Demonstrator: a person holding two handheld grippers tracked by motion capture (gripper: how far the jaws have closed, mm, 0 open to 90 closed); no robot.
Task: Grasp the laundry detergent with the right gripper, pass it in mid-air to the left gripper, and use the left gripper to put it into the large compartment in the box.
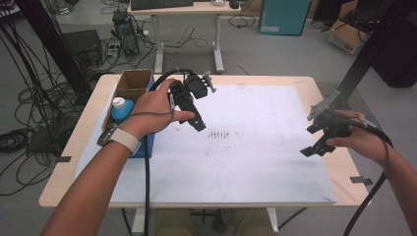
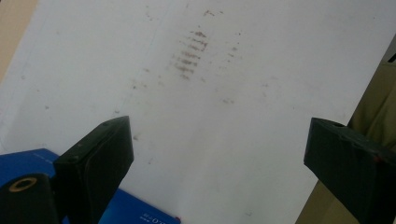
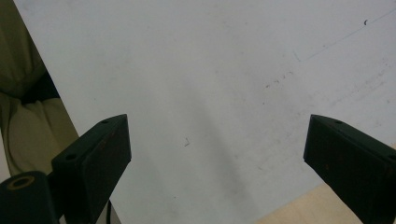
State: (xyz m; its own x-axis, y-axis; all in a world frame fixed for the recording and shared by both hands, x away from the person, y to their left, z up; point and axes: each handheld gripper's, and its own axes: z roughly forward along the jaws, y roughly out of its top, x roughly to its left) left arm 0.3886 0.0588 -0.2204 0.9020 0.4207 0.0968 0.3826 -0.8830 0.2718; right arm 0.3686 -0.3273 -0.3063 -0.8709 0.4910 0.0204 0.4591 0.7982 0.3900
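Note:
My left gripper (image 1: 199, 105) hangs over the left half of the white sheet (image 1: 255, 142), held in a person's left hand. Its jaws stand wide open with nothing between them (image 2: 217, 154). Below it in the left gripper view lie brownish smudge marks (image 2: 191, 51) on the sheet and a corner of a blue box (image 2: 140, 212). My right gripper (image 1: 314, 141) is held low over the sheet's right edge, open and empty (image 3: 217, 154). Bare white sheet (image 3: 224, 84) lies under its jaws.
A cardboard box (image 1: 134, 82) stands at the table's left side, with a blue bottle with a white cap (image 1: 121, 109) and the blue box (image 1: 149, 143) in front of it. The wooden table edge (image 3: 322, 205) shows beside the sheet. Cables, a desk and boxes stand on the floor beyond.

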